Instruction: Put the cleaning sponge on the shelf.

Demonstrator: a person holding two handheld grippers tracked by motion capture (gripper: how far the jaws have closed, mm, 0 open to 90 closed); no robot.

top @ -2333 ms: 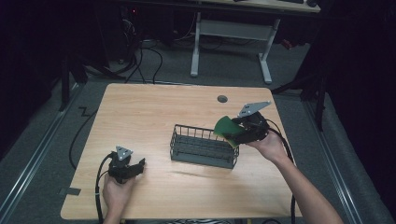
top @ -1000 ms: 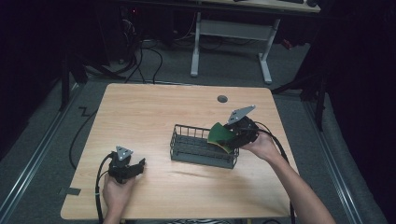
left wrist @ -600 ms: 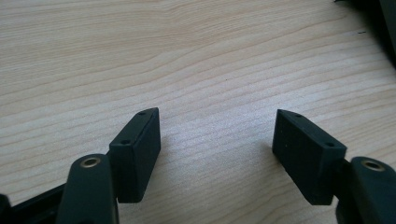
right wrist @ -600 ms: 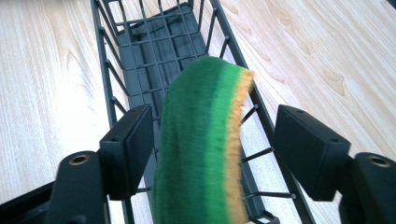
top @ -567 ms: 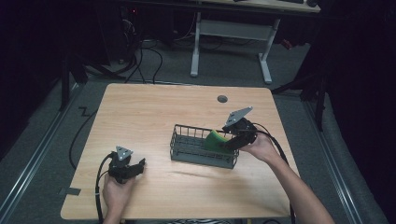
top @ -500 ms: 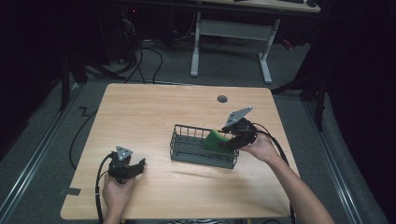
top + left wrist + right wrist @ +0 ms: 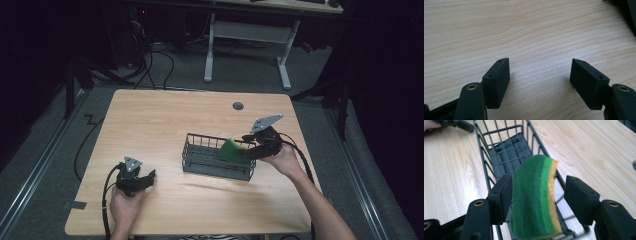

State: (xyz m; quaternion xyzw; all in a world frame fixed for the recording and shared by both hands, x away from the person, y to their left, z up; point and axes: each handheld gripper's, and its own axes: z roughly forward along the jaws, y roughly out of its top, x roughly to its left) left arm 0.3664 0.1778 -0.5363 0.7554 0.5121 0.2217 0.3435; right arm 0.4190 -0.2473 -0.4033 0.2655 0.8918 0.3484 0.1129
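Observation:
A green sponge with a yellow edge [image 7: 232, 149] leans at the right end of a black wire basket [image 7: 210, 164] on the wooden table. My right gripper [image 7: 245, 150] reaches over that end. In the right gripper view the sponge [image 7: 534, 200] stands between the jaws of the right gripper [image 7: 539, 195], against the left pad, with a gap to the right pad. Those jaws have just been closing with the sponge between them. The sponge's lower edge rests on the basket's [image 7: 484, 157] end rim. My left gripper [image 7: 146, 178] lies open on the table at the front left, and the left gripper [image 7: 540, 80] holds nothing.
A round cable hole [image 7: 238, 106] sits in the tabletop [image 7: 165, 120] near its far edge. Cables trail from both grippers off the front edge. A white desk frame [image 7: 245, 35] stands on the floor beyond the table.
My right gripper has come down and left with the sponge, from above the basket's right end into it. The left gripper has stayed put.

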